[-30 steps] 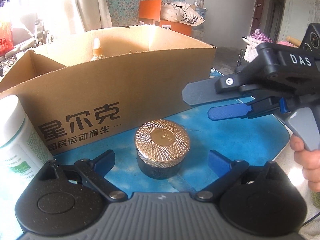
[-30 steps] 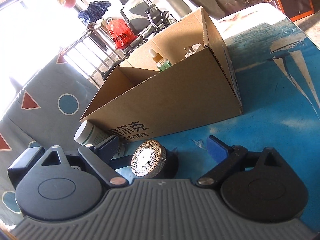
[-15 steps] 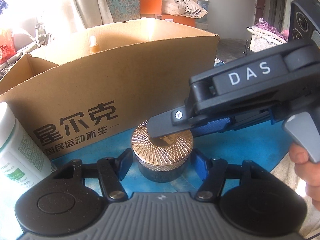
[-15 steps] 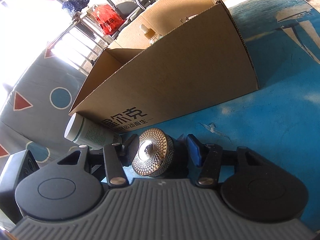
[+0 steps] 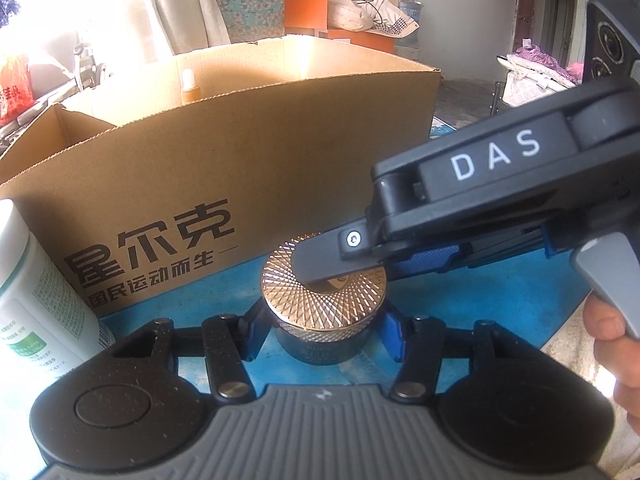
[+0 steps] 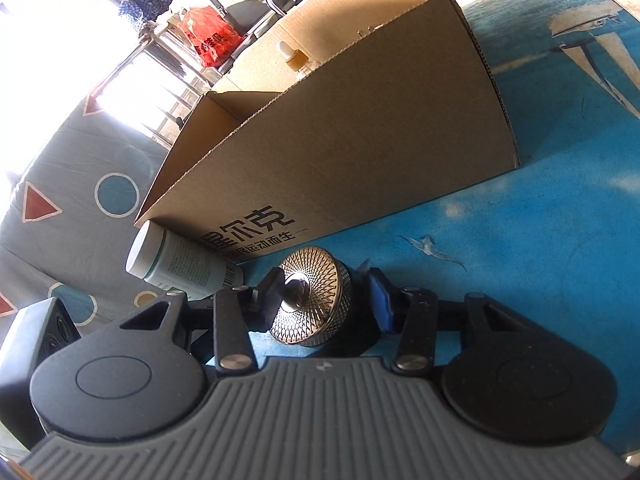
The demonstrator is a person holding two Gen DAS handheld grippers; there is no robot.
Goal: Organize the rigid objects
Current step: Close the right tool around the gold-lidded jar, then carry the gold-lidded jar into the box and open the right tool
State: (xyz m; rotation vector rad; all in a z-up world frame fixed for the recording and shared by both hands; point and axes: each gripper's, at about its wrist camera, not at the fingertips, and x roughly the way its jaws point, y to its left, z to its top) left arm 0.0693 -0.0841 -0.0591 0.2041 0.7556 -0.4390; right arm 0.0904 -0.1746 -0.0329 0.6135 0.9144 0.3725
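A small dark jar with a gold patterned lid (image 5: 324, 292) stands on the blue table in front of the cardboard box (image 5: 240, 152). My left gripper (image 5: 325, 330) straddles it, jaws closing, pads against its two sides. My right gripper (image 6: 326, 300) comes in from the right with its jaws closing too. In the right wrist view the jar (image 6: 316, 300) sits between its pads, which touch it. One of its black fingers (image 5: 320, 264) crosses over the lid in the left wrist view.
A white bottle with green print (image 5: 32, 300) stands at the box's left corner, also seen as the bottle (image 6: 180, 260) beside the box (image 6: 360, 140). A dropper bottle (image 5: 188, 88) stands inside the box. A hand (image 5: 612, 340) holds the right gripper's trigger. Blue table stretches right.
Both grippers went from wide open to closed around the jar. The right gripper moved in from the right until its finger lay over the lid.
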